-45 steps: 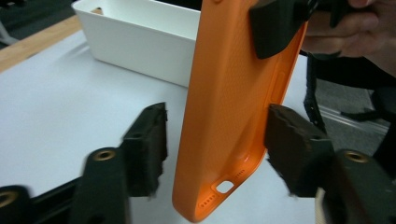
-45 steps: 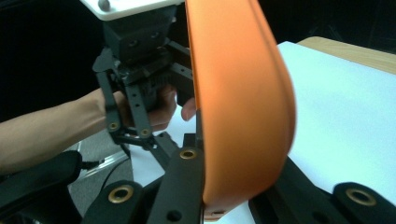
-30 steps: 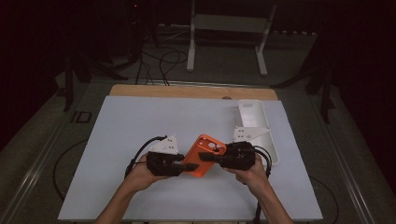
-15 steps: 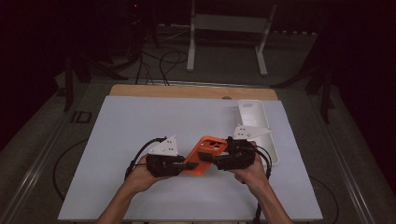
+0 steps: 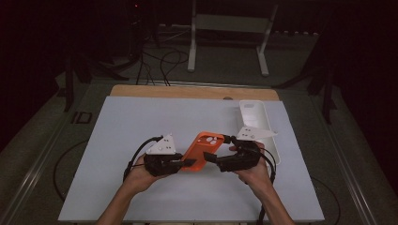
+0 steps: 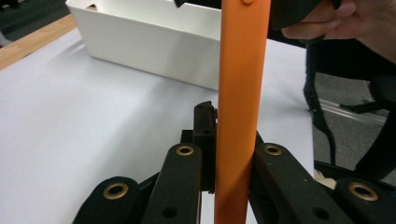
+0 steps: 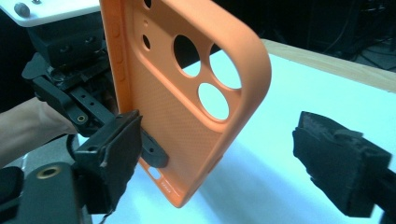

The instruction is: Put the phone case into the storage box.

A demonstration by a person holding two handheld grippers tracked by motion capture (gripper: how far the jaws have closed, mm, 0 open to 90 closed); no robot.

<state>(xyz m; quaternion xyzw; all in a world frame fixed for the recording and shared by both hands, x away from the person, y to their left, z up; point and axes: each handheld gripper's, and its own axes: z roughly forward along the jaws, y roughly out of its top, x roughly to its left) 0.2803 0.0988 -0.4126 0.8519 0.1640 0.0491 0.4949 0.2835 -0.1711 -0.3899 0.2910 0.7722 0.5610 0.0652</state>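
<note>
Your left claw [image 5: 187, 162] is clamped on the lower edge of the orange phone case [image 5: 202, 149], which is held up off the white tabletop [image 5: 117, 126] between your two hands, toward the near right part of it. In the left gripper view the case [image 6: 240, 93] runs edge-on between the two jaws, pinched flat across its thin wall, so the hold sits on the rim and not on the broad back.

Expect this case to be very light and rubbery; it will likely bend and twist if you pull from one corner, and the dotted inner face [image 7: 177, 116] should give decent friction against the pads. It is not fragile, but a soft rim can squirm out of a narrow pinch, so keep the left hold steady while you bring the other side in.

Your right claw [image 5: 208, 158] stands wide, jaws apart on either side of the case in the right gripper view, one pad [image 7: 116, 144] just beside the back and the other well off it. Take hold on the solid long side, below the camera cut-outs [image 7: 212, 74], where the wall is stiffest; the thin bridges between the holes would probably fold.

Further right, the white bin [image 5: 256, 124] sits on the tabletop, apart from the case
</note>
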